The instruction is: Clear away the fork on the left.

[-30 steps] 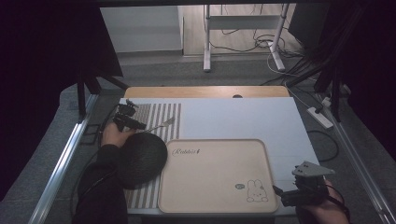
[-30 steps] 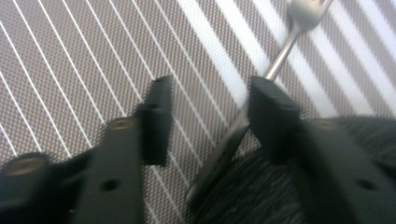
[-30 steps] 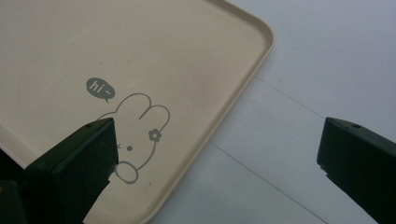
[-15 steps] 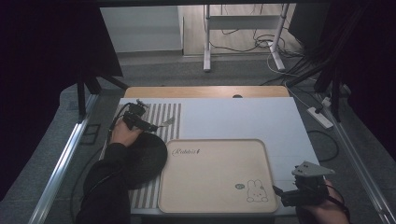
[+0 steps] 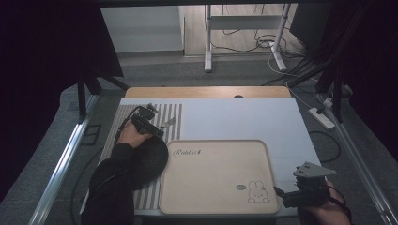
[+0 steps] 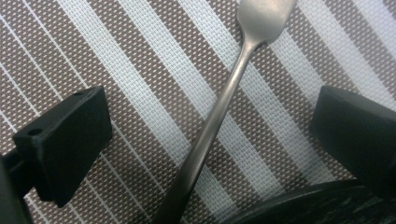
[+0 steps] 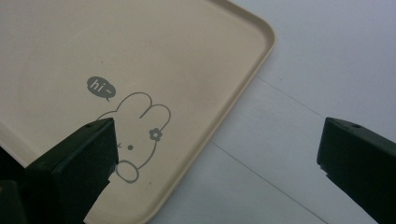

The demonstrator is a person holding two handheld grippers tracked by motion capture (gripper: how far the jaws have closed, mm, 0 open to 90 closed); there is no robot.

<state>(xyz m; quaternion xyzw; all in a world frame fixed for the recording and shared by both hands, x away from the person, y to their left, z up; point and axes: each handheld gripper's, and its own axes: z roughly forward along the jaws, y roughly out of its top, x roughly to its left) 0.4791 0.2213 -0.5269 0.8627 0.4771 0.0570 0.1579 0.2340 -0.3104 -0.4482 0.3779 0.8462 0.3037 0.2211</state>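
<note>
High view: the left gripper (image 5: 158, 127) sits over a striped placemat (image 5: 123, 117) at the left of the white bench (image 5: 244, 117), with the person's left hand (image 5: 131, 136) behind it and a dark sleeve running down to the bottom edge. Just beside the gripper's tip lies a metal utensil (image 5: 169, 123), small and hard to make out from here. A black round plate (image 5: 152, 157) lies on the placemat next to the hand, touching the left edge of a beige tray (image 5: 216, 206) that bears a rabbit drawing (image 5: 257, 191) near its lower right corner.

Left gripper view: the jaws have just been opening and stand wide apart, and the utensil's slim handle (image 6: 219, 109) lies flat on the brown and white stripes between them, touching neither pad. Its broad flat end is toward the top of that view; whether the piece is a fork or a spoon cannot be told. The plate's dark rim (image 6: 299, 205) shows at the bottom right.

Right gripper view: the right gripper (image 7: 217, 154) has its jaws wide apart with nothing between them, hovering over the tray's rounded corner (image 7: 261, 37) and the bare bench beside it. In the high view this gripper (image 5: 279, 193) is at the tray's lower right corner.
</note>
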